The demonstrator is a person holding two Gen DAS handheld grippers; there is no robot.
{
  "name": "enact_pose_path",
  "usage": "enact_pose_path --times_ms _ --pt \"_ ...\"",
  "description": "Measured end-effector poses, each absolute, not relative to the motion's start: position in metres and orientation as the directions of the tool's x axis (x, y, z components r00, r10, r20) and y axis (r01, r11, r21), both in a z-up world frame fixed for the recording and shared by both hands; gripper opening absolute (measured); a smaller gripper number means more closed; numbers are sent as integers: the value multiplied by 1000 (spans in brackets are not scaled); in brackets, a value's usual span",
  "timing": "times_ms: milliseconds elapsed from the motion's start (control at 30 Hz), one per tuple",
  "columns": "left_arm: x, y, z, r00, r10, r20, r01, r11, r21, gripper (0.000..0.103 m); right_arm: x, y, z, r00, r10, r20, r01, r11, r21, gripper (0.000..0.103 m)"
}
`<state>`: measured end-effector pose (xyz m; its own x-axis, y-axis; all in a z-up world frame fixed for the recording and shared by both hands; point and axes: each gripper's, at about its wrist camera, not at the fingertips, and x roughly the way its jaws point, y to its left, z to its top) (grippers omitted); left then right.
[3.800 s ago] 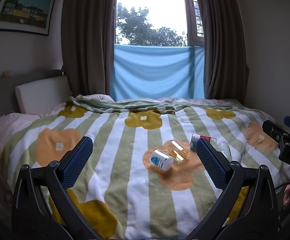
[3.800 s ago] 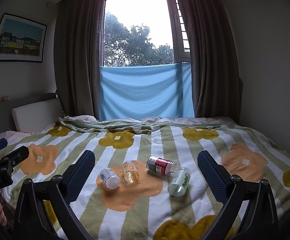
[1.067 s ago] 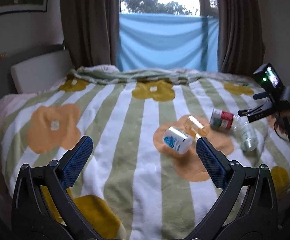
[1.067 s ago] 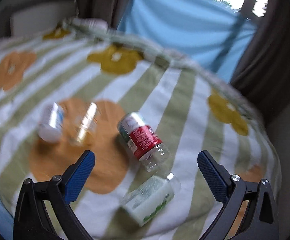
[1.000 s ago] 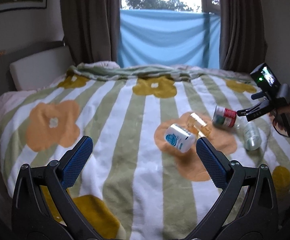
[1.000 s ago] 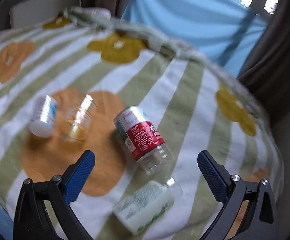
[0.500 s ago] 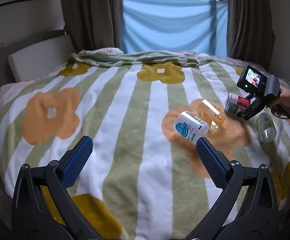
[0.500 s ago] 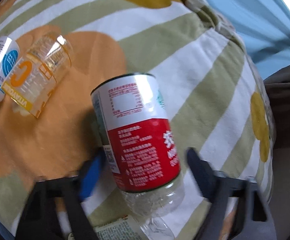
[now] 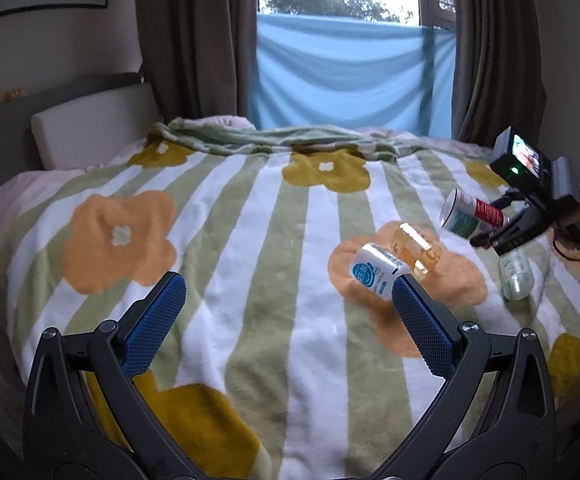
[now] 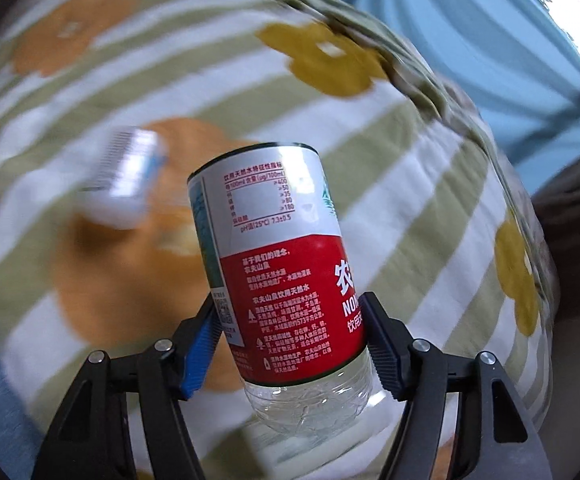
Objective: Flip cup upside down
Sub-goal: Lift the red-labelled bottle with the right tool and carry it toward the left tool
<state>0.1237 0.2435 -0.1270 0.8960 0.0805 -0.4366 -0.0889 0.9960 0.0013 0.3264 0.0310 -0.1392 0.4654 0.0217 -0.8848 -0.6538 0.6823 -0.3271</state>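
The left tongs [image 9: 286, 312] hang spread wide with nothing between the blue pads, low over the near part of the bed [image 9: 250, 264]. Taking the orange flower [image 9: 406, 280] printed on the blanket as the landmark: a white cup with a blue logo [image 9: 374, 272] lies on its side on the flower's near-left part, just beyond the right pad, and an amber cup [image 9: 416, 246] lies on its side touching it, toward the flower's far edge. A clear cup with green print [image 9: 516, 276] lies just right of the flower. Above the flower's far-right edge the right tongs [image 9: 486, 236] hold the cup with the red and white label [image 9: 470, 216] off the blanket, tilted, its flat end toward this camera. So the right hand has the cup; the left is well apart from it.

From the right wrist, the right tongs [image 10: 290, 340] are clenched on the cup [image 10: 278, 264], the pads pressing the red band on both sides. Its long axis runs forward and away from the tongs, leaning a little left. The clear ribbed end sits nearest the camera, below the pads; the white band with a green-rimmed end points away. The flower [image 10: 122, 280] is blurred behind and below it, with the white cup [image 10: 126, 176] on it. Whether the far end is the open one I cannot tell, so the wrist roll needed is a guess.
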Motion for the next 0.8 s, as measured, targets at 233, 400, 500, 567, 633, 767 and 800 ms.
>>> enact_pose_path --times_ms 233,400,500,567,633,767,800 --pt "90 252 -117 905 67 -421 -70 998 9 103 235 88 -143 397 114 -911 -782 561 -271 63" --pt "73 262 -112 908 78 -412 -77 997 18 103 215 118 -185 346 76 -935 -826 498 -265 63" --pt "62 272 -110 910 95 -404 -94 995 23 103 220 121 -200 336 47 -941 -827 493 -271 64" --pt "60 277 -110 909 103 -405 -103 994 21 103 224 124 -208 328 28 -944 -829 488 -274 64" --pt "59 283 -112 906 105 -410 -110 994 11 103 229 126 -214 310 23 -951 -835 485 -260 64" --pt "60 287 -114 904 101 -417 -109 994 4 103 229 128 -220 285 17 -958 -847 473 -243 64" --pt "60 286 -114 903 99 -418 -107 994 5 103 231 129 -221 285 15 -958 -847 471 -245 64"
